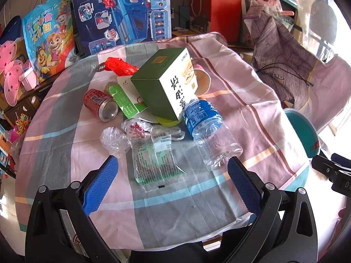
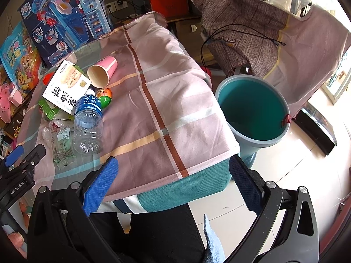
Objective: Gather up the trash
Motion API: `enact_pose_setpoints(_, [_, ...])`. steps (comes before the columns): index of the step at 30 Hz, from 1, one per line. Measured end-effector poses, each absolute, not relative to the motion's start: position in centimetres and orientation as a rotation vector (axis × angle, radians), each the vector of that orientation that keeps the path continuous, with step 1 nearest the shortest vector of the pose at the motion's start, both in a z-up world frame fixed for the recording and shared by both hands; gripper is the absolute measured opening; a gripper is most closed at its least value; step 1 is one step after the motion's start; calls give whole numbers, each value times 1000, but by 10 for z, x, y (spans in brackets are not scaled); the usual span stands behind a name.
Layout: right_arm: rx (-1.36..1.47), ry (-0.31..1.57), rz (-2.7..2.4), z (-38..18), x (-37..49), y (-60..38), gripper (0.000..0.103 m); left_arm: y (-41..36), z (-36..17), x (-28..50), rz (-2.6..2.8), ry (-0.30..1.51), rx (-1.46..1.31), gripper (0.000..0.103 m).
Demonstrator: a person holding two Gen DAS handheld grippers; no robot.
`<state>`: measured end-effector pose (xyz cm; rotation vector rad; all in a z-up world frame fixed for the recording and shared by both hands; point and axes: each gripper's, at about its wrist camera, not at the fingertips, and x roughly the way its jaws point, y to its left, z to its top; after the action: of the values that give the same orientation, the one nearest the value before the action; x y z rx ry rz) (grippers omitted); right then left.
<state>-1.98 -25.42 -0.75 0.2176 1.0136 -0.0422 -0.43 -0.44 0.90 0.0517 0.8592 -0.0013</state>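
Observation:
Trash lies in a heap on the plaid tablecloth (image 1: 57, 149): a clear green-printed wrapper (image 1: 156, 160), crumpled clear plastic (image 1: 114, 140), a red can (image 1: 99, 105) on its side, a green-and-white box (image 1: 166, 83), an empty water bottle (image 1: 208, 129) with a blue label, a pink paper cup (image 2: 103, 72) and red plastic (image 1: 119, 65). My left gripper (image 1: 173, 186) is open just short of the wrapper, which lies between its fingers' line. My right gripper (image 2: 173, 186) is open over the table's near right edge, holding nothing. A teal bin (image 2: 252, 111) stands on the floor right of the table.
Toy boxes (image 1: 122, 11) and a cartoon gift bag (image 1: 50, 35) crowd the far side. A draped chair (image 2: 252, 28) with a black cable stands behind the bin. The other gripper (image 2: 17, 168) shows at the right wrist view's left edge. Tiled floor (image 2: 307, 175) lies beside the bin.

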Motion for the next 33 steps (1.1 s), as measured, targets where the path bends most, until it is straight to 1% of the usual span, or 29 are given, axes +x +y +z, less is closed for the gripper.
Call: enact_pose_setpoints(33, [198, 1063, -50, -23, -14, -248, 97, 5, -6, -3, 4, 887, 41, 100])
